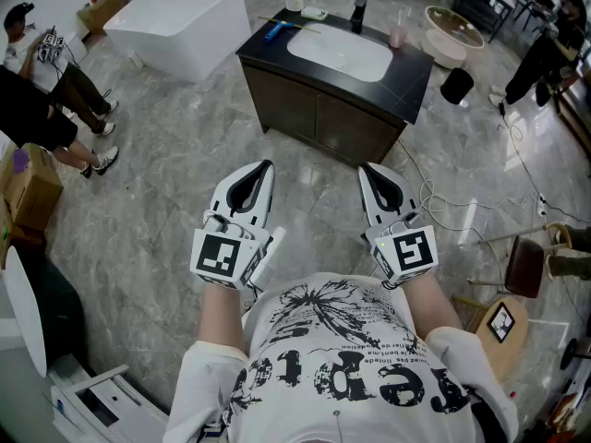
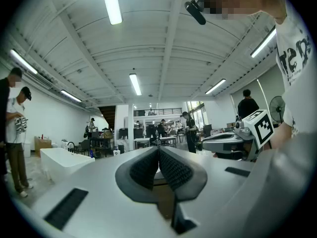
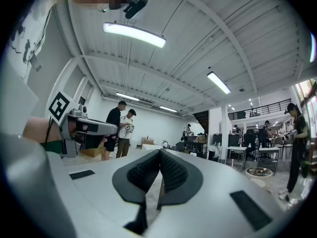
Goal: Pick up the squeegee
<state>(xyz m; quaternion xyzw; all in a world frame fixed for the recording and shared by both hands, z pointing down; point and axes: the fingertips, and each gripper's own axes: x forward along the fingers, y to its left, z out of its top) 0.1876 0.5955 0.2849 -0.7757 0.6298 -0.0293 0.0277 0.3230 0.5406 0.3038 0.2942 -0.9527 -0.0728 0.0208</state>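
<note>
Left hand-held gripper (image 1: 263,167) and right hand-held gripper (image 1: 370,170), both white plastic, are clenched on nothing, level at the chest.
Across the grey marble floor (image 1: 175,146), the blue-handled squeegee (image 1: 276,30) lies on the black worktop (image 1: 408,74), just left of the white oval basin (image 1: 339,53).

The hall is bright, evenly lit by long ceiling lamps (image 2: 112,4). The marble floor (image 1: 157,210) under me shines with soft glare, and shadows are weak. My two gripper views bend strongly at the edges, with black corners. The head view is sharp.
</note>
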